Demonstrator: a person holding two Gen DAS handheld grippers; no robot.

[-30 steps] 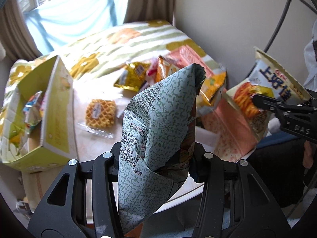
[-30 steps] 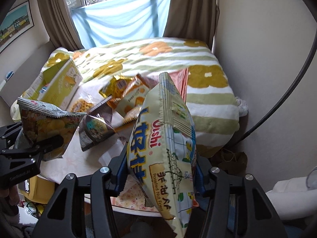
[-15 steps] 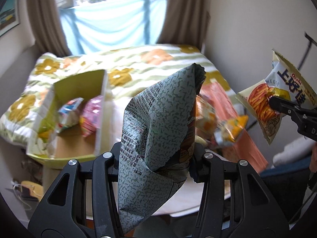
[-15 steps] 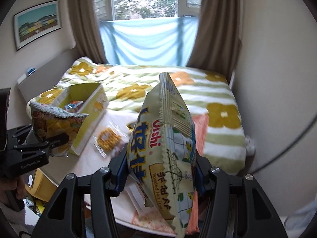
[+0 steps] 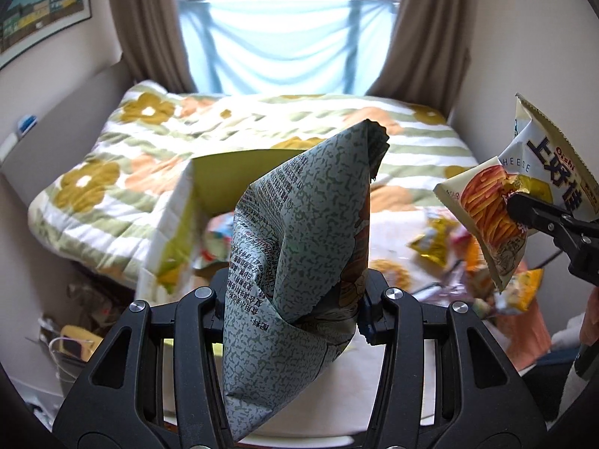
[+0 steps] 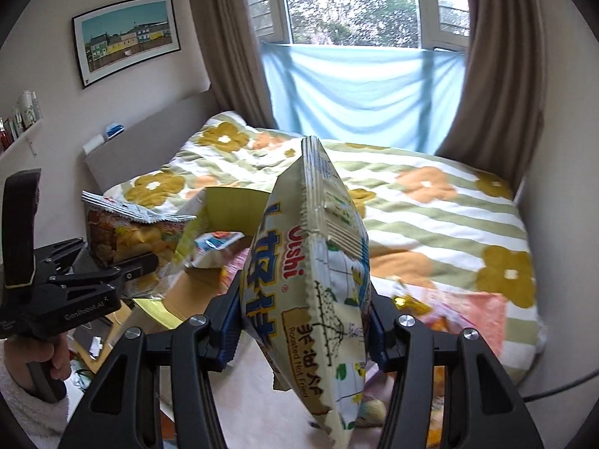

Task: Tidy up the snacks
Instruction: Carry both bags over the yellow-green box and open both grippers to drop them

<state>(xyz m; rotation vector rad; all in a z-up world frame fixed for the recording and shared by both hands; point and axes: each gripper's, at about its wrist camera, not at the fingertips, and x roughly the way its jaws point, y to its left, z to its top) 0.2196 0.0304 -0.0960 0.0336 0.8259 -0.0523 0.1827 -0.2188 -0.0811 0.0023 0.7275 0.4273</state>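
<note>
My left fingers (image 5: pixel 295 314) pinch a grey-green speckled bag (image 5: pixel 299 247) by its lower part; its long axis runs up and away from me, the crimped top leaning a little right. My right fingers (image 6: pixel 305 321) pinch a cream Oishi bag (image 6: pixel 318 262), edge-on to the lens, its long axis also rising away, the top seam pointing toward the window (image 6: pixel 355 0). In the left wrist view the Oishi bag (image 5: pixel 524 194) hangs at the far right, tilted, the black fingertip (image 5: pixel 524 205) clamped across its printed front. In the right wrist view the speckled bag's picture side (image 6: pixel 127 235) shows at the left, held over the near edge of an open yellow-green box (image 5: pixel 224 179), with a hand (image 6: pixel 45 359) on the handle below.

Both bags are off the table (image 5: pixel 393 232), above it. The box stands on the table's left side with a few packets inside. More snack packets (image 5: pixel 430 247) lie loose on the right, blurred, beside an orange patterned cloth (image 6: pixel 471 310). Beyond the table is a bed (image 6: pixel 430 202) under a flowered, green-striped quilt, then a pale blue sheet (image 5: pixel 284 45) hung across the window between brown curtains (image 6: pixel 498 75). A framed picture (image 6: pixel 127 37) hangs on the left wall; clutter sits on the floor (image 5: pixel 75 321) lower left.
</note>
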